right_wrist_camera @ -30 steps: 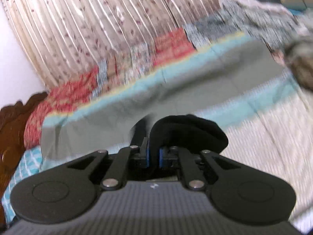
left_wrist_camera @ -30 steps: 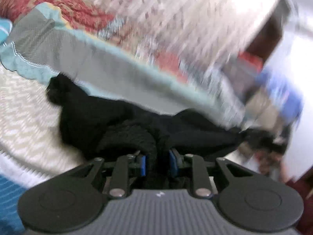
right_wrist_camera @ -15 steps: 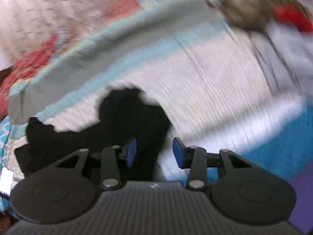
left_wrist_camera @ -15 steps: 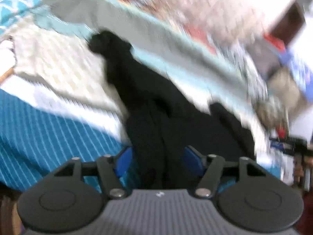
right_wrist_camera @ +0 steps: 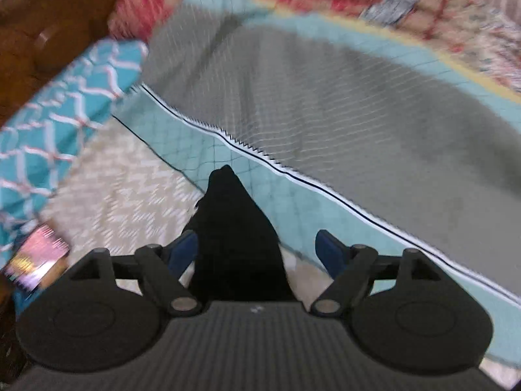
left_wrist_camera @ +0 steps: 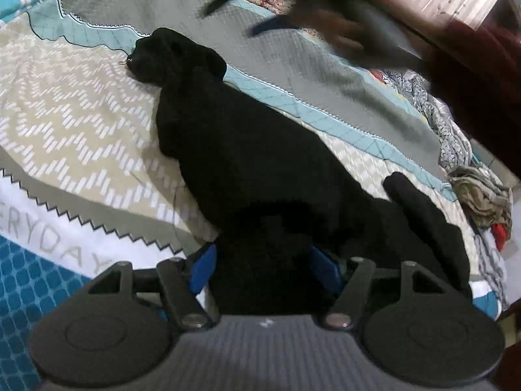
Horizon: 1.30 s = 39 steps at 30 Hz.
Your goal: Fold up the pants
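On my far left lies the blue checked edge of the bedspread (left_wrist_camera: 39, 293), then its white band with grey lettering and the beige zigzag field. My left claw (left_wrist_camera: 265, 270) sits low over that spread with its blue pads (left_wrist_camera: 202, 268) held wide apart, clamping nothing, though the black pants (left_wrist_camera: 247, 150) run straight up through the gap between them. The pants lie flat on the bed in a long dark strip, one narrow end reaching away toward the teal stripe and the grey panel, a second dark lobe sticking out to the right of my pads. Further right sits a heap of crumpled clothes (left_wrist_camera: 478, 195), and above it my own right arm in a dark red sleeve (left_wrist_camera: 472, 75), blurred. From my right claw (right_wrist_camera: 257, 254) I see a teal patterned pillow (right_wrist_camera: 65, 104) at left, a small pink packet (right_wrist_camera: 35, 260) below it, then a pointed tip of the pants rising between my spread blue fingers (right_wrist_camera: 329, 254); the cloth seems to brush the left pad, but neither one presses it. The grey and teal spread fills the right.
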Each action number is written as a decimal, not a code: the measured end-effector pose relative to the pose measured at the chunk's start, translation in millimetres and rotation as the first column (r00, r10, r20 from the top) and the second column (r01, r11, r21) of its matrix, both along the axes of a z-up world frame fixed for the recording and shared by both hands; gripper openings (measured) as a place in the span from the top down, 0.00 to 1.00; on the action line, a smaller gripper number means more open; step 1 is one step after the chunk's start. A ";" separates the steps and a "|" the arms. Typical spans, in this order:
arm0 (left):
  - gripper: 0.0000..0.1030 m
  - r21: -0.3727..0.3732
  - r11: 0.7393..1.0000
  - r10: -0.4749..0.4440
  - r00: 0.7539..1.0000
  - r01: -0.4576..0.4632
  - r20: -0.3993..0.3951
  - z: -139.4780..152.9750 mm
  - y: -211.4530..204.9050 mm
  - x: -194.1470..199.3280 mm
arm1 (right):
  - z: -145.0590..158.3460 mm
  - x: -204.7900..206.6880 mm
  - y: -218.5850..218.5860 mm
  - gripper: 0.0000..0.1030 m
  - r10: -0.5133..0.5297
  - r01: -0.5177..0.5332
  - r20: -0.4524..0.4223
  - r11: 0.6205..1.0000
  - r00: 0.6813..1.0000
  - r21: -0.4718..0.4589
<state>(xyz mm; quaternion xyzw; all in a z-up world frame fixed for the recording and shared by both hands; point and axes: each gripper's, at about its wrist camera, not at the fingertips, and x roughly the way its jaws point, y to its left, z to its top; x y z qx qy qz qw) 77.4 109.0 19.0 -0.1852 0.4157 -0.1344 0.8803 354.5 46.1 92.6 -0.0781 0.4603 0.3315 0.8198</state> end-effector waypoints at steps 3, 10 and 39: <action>0.36 -0.028 1.000 -0.001 0.999 0.000 -0.038 -10.8 4.6 -3.3 | -39.1 19.6 34.3 0.24 -0.034 0.031 -0.064 0.998 0.997 -0.049; 0.36 -0.009 1.000 -0.015 0.999 0.015 -0.040 -8.3 3.6 5.6 | -24.9 6.3 -11.1 0.87 -0.009 0.009 0.022 1.000 1.000 -0.004; 0.35 0.214 0.941 -0.287 0.954 0.263 0.091 64.2 -40.0 -39.8 | -83.4 -215.3 -583.0 0.87 -0.973 0.946 -0.026 0.215 0.228 0.243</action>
